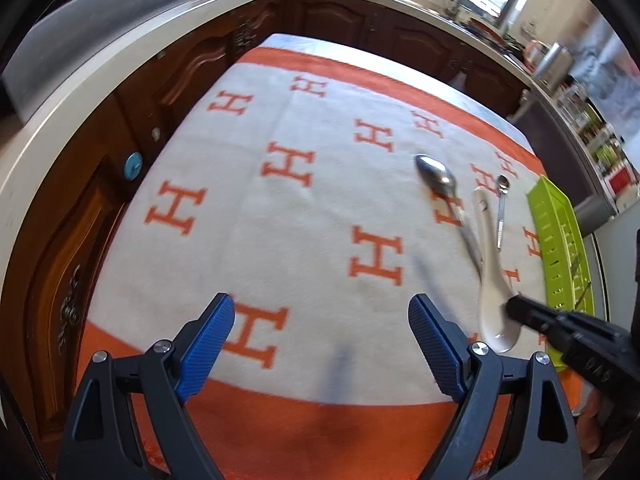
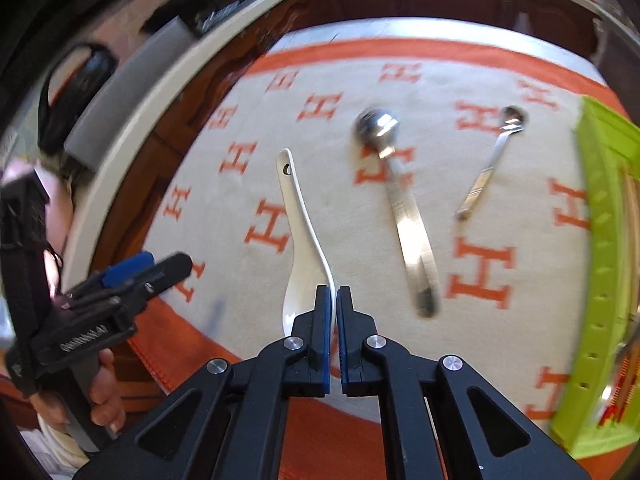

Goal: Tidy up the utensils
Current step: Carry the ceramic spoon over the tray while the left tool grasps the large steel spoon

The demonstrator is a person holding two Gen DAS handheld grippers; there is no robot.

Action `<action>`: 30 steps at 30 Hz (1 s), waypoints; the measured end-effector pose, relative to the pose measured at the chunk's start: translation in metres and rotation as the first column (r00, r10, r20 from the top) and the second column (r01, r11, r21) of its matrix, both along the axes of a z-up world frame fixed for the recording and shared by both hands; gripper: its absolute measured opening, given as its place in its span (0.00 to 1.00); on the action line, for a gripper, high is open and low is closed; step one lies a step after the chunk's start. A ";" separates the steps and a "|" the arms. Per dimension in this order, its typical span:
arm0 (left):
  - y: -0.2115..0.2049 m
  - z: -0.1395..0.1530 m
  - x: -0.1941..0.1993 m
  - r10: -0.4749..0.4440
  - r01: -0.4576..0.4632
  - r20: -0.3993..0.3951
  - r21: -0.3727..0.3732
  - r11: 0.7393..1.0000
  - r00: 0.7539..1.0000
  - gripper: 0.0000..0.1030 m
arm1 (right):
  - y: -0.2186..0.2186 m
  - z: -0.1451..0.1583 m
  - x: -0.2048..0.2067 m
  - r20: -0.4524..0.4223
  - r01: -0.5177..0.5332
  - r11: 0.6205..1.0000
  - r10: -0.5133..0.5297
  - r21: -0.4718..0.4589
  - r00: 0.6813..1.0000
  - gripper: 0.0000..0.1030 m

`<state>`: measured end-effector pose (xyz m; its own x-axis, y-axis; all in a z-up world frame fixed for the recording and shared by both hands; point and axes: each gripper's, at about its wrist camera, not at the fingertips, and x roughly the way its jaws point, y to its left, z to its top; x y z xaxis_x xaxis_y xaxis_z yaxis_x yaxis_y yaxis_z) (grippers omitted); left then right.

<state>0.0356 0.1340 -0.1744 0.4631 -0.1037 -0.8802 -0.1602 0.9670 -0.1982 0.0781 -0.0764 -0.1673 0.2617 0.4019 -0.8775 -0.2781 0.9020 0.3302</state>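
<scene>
1. The right gripper [image 2: 334, 300] is clenched on the rim of the white ceramic spoon [image 2: 302, 240], at the bowl end, low centre of the right wrist view. The pads pinch only a thin edge; the long handle runs away toward the upper middle of the frame.
2. Risk: glazed ceramic on a narrow edge hold may pivot or slip, since the handle's weight sits well off the pinch point. A drop could chip it or knock the neighbouring cutlery.
3. The large metal spoon [image 2: 394, 196] lies just right of centre, and the small metal spoon [image 2: 490, 160] further right. A swinging handle may sweep them out of place.
4. The green tray [image 2: 600, 240] occupies the right edge. The judged destination lies beyond both metal spoons, so a low carry risks contact.
5. The left gripper [image 1: 322, 344] stands released and empty at the bottom of its view, above the patterned cloth [image 1: 280, 240]; the two tools are near, so a collision is possible.
</scene>
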 end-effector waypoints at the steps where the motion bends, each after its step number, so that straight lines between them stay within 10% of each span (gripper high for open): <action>1: -0.005 0.002 0.003 -0.014 0.014 0.003 0.005 1.000 1.000 0.85 | -0.015 0.010 0.000 0.018 0.036 0.999 -0.036 0.014 0.999 0.03; 9: -0.051 0.011 0.054 -0.124 0.125 0.014 -0.056 0.991 0.992 0.85 | -0.133 0.051 0.002 0.121 0.313 0.949 -0.313 0.017 0.942 0.03; 16: -0.062 -0.013 0.118 -0.099 0.090 -0.012 -0.329 0.940 0.995 0.75 | -0.232 0.040 0.015 0.066 0.498 0.866 -0.500 0.039 0.864 0.03; 30: -0.091 -0.049 0.153 -0.103 0.055 -0.094 -0.414 0.909 0.990 0.38 | -0.275 -0.007 0.069 -0.051 0.583 0.812 -0.584 -0.038 0.810 0.03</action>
